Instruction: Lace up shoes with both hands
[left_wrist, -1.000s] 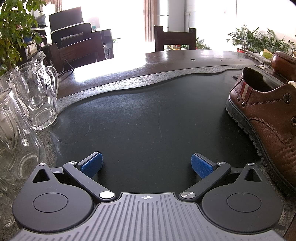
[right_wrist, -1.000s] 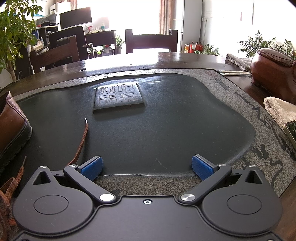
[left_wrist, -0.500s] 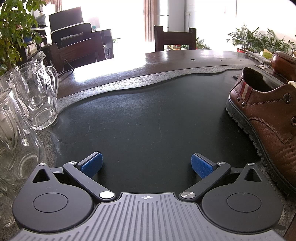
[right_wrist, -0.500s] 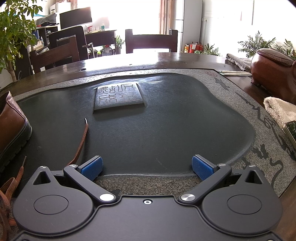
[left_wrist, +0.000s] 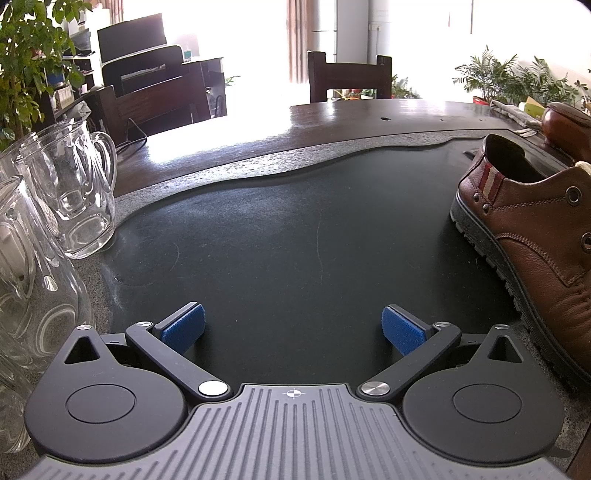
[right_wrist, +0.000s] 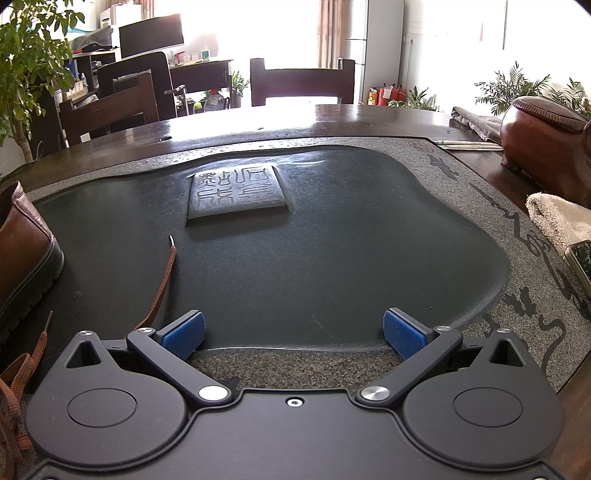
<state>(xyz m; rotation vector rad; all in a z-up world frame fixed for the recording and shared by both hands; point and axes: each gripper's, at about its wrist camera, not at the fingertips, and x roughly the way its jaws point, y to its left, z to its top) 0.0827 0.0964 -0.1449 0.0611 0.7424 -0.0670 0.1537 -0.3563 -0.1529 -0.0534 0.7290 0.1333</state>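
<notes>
A brown leather shoe (left_wrist: 532, 243) with metal eyelets and a red-and-white heel tab stands on the dark stone tray (left_wrist: 280, 236), at the right of the left wrist view. My left gripper (left_wrist: 293, 326) is open, low over the tray, left of the shoe and apart from it. In the right wrist view the same shoe (right_wrist: 22, 254) shows only its end at the left edge. A brown lace (right_wrist: 160, 284) trails from it across the tray (right_wrist: 351, 258) and passes under the left finger of my right gripper (right_wrist: 293, 328), which is open with nothing between its pads.
Two glass mugs (left_wrist: 70, 192) stand at the tray's left edge, close to my left gripper. A carved stone block (right_wrist: 236, 192) sits mid-tray. A towel (right_wrist: 557, 218), a phone edge (right_wrist: 580, 258) and a brown ceramic vessel (right_wrist: 543, 144) lie right. Chairs stand beyond the table.
</notes>
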